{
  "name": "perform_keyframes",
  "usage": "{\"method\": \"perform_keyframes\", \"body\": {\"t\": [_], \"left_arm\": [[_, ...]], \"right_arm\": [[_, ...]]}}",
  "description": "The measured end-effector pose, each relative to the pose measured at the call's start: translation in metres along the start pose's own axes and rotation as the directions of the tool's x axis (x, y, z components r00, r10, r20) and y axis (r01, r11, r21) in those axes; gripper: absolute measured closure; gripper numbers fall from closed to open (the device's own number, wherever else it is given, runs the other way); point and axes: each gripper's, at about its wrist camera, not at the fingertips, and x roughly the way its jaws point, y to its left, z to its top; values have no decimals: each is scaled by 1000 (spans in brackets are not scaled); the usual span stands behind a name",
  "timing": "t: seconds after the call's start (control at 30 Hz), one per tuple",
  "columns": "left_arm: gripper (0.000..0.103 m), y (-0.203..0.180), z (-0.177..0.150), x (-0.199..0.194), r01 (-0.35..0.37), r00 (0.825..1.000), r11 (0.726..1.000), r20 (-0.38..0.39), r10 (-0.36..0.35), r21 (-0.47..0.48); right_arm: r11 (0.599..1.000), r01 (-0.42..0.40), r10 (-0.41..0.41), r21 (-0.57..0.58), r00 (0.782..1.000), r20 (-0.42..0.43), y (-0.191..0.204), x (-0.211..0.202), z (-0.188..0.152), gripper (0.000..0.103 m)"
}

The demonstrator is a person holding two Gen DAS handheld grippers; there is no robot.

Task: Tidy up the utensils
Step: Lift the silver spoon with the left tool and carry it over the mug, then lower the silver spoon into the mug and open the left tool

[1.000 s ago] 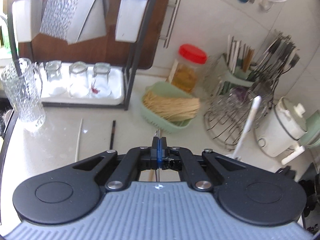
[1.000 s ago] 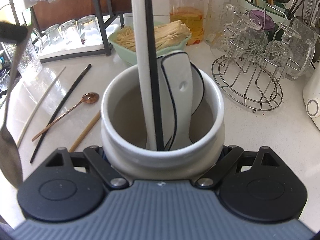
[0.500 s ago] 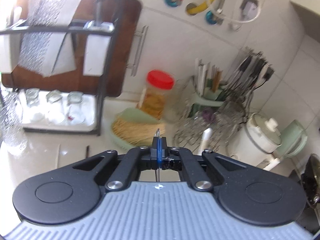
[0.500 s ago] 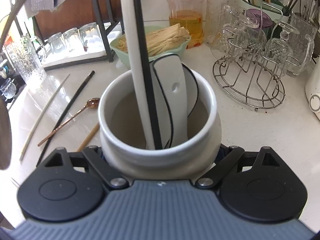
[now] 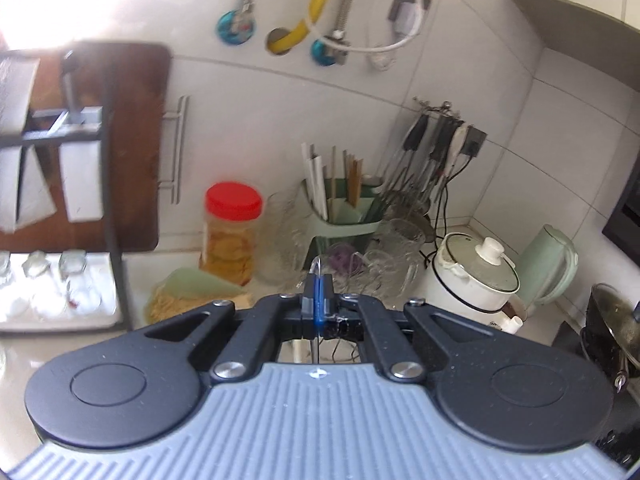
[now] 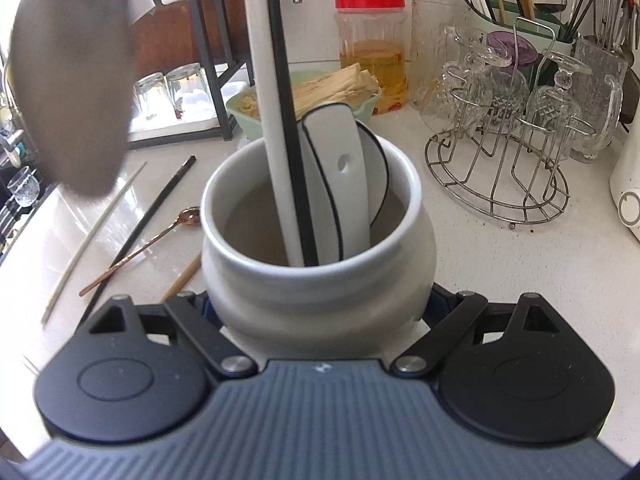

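Red-lidded jar (image 6: 370, 46) beside green basket (image 6: 362, 106); wire rack (image 6: 500, 184) with upturned glasses (image 6: 552, 106).

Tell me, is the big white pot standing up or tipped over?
Standing up. The white pot has its round mouth facing upward, and the white chopstick and white spoon stand inside it.

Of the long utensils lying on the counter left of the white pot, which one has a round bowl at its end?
The copper spoon. It ends in a small round bowl beside the pot; the pale chopstick and the black chopstick are plain straight sticks.
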Motion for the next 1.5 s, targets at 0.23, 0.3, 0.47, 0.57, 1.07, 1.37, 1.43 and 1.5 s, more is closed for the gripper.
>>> {"method": "perform_keyframes", "body": {"t": [0.23,0.3,0.47,0.57,1.07,1.37,1.43,1.5], "left_arm": [[103,-16,1,19,12,1000,996,15,-13,91],[103,-18,-1,25,18,1000,995,11,-19,101],[103,-23,-8,34,30,999,989,11,-32,145],[103,-27,-12,41,35,999,985,-13,-33,166],[103,-41,-45,55,76,987,957,-154,-33,279],[103,-41,-55,60,96,961,960,-275,-21,262],[103,-43,-53,61,107,949,963,-313,-25,248],[103,-45,-53,60,110,946,962,-322,-25,250]], "right_arm": [[1000,-1,1,1,1000,3,-1,0,-1,11],[1000,-1,1,0,1000,3,-1,0,-1,11],[1000,-1,1,0,1000,5,-1,-1,-1,11],[1000,-4,4,-4,1000,7,-1,-1,0,11],[1000,-8,8,-17,1000,20,1,-1,0,12],[1000,-7,7,-24,1000,25,1,-1,-1,11],[1000,-8,8,-24,1000,26,1,-1,-1,11],[1000,-10,11,-24,1000,28,2,-2,-1,11]]}}
